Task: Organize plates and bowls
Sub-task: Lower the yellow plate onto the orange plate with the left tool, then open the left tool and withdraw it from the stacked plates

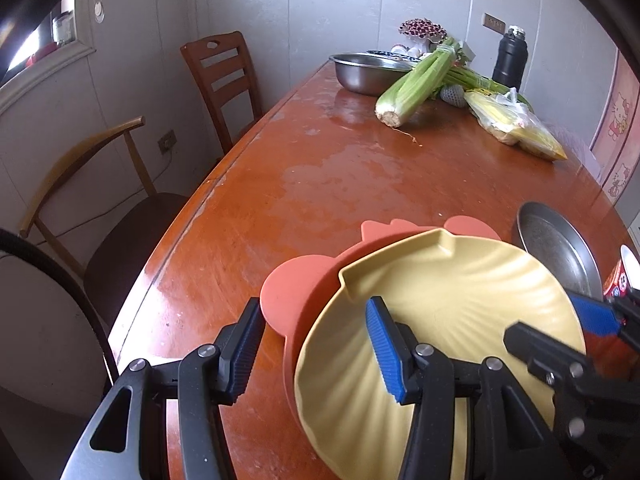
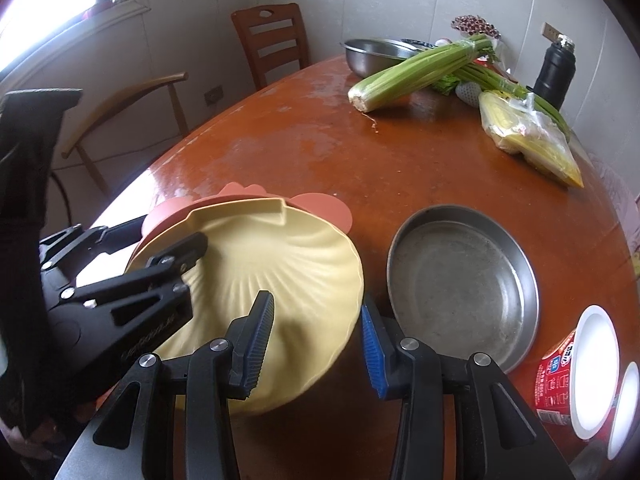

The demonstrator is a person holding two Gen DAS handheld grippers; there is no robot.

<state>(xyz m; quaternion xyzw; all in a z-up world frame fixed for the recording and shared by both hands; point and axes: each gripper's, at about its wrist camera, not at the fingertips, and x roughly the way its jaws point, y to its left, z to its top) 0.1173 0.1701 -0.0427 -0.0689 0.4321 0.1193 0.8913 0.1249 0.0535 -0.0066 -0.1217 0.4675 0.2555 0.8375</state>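
The worktop (image 2: 320, 152) is glossy and looks slick, so a nudged dish may slide instead of staying put. The yellow shell plate (image 2: 280, 264) sits tilted inside the pink bowl (image 2: 324, 208), its near edge overhanging; a push from either side could tip it out or drag the bowl along. The steel pan (image 2: 460, 280) lies just beside the plate, close enough to be knocked. The left hand-held gripper (image 1: 316, 344) is wide open with nothing in it, straddling the plate's left rim, one finger over the plate and one outside. The right hand-held gripper (image 2: 316, 336) is likewise spread wide and empty, its jaws around the plate's right edge. Uneven closing could flip the plate.
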